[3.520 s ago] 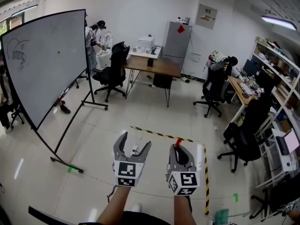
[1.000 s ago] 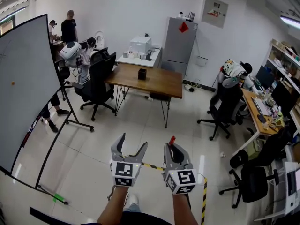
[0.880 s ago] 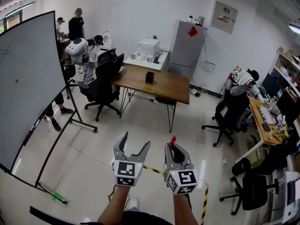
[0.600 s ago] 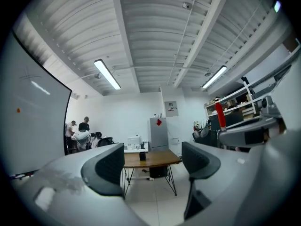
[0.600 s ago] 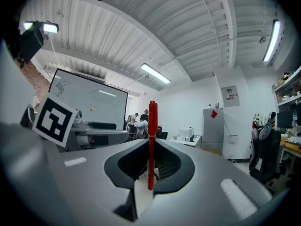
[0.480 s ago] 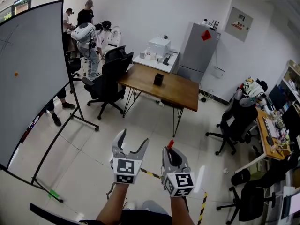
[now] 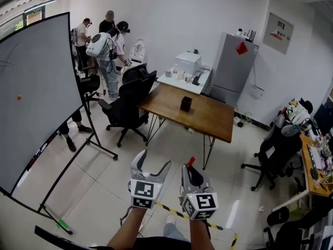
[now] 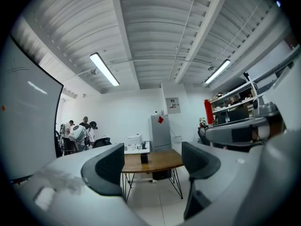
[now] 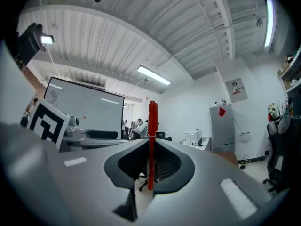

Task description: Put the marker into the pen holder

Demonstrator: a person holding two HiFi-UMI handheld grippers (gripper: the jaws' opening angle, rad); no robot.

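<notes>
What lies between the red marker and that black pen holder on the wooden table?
Only bare white floor and a strip of tabletop, as the head view shows.

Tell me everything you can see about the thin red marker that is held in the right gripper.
The thin red marker is a slim, smooth stick, plastic by its look, red all over. It stands upright, clamped between the shut grey jaws of the right gripper; its top rises above them. Nothing else touches it. From the head view only its red tip shows.
</notes>
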